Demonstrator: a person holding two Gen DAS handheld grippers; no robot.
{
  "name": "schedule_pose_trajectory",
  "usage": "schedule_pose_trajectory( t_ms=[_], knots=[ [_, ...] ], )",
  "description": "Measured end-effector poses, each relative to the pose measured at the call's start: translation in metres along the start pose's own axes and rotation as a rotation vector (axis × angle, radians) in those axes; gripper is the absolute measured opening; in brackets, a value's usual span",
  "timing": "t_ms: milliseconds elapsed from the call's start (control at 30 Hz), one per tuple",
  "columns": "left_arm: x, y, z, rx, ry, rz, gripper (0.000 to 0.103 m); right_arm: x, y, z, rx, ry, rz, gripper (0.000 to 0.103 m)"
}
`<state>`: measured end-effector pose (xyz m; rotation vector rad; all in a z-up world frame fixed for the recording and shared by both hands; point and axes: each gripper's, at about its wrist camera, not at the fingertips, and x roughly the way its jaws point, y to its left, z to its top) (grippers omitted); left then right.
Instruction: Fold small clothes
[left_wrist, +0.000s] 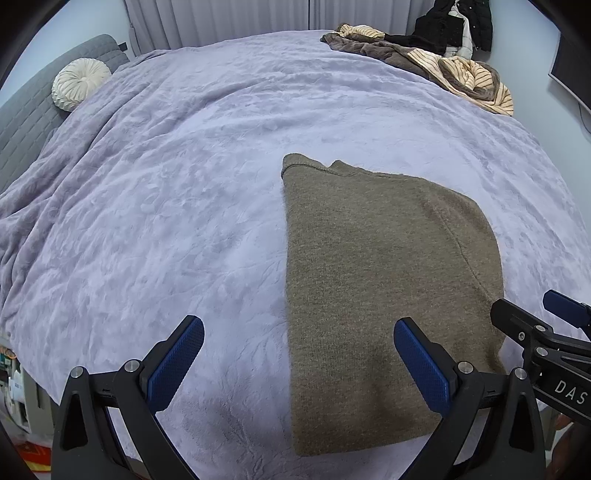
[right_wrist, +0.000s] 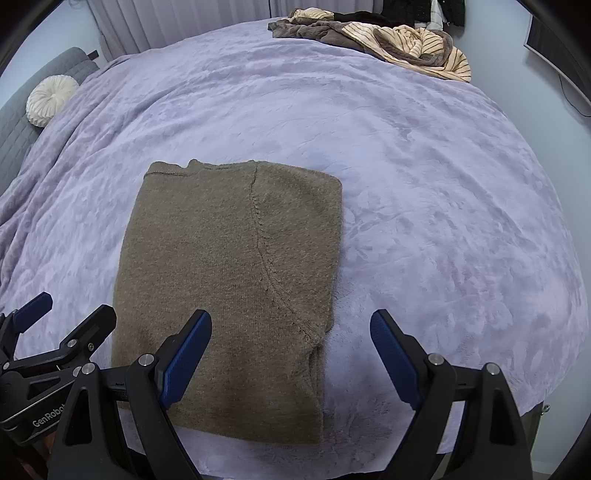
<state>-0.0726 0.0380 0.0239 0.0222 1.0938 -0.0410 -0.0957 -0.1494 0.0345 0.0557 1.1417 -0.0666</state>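
Olive-brown knit sweater (right_wrist: 229, 280), folded to neat rectangle, flat on lavender blanket (right_wrist: 424, 206), near bed's front edge.

Round cream pillow (left_wrist: 79, 84) against grey headboard (left_wrist: 33, 122); lavender blanket (left_wrist: 184, 184).

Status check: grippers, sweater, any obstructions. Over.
Left gripper open, right gripper open, both empty. Olive-brown knit sweater folded flat on lavender plush blanket. Nothing in the way.

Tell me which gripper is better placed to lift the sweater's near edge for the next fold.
Probably both: left gripper straddles the brown sweater's left edge, right gripper its right; both open.
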Motion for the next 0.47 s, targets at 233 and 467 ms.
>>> schedule_pose_trajectory(
  t_ms=[233, 467],
  knots=[
    [-0.0011, -0.0014, 0.0014, -0.009, -0.009, -0.012, 0.103, 0.0001, 0.0008, -0.0004, -0.001, 0.0, 0.0, 0.09],
    [-0.004, -0.0038, 0.0012, 0.003, -0.026, -0.009, 0.103, 0.0009, 0.0015, 0.0004, -0.001, 0.001, -0.001, 0.09]
  ],
)
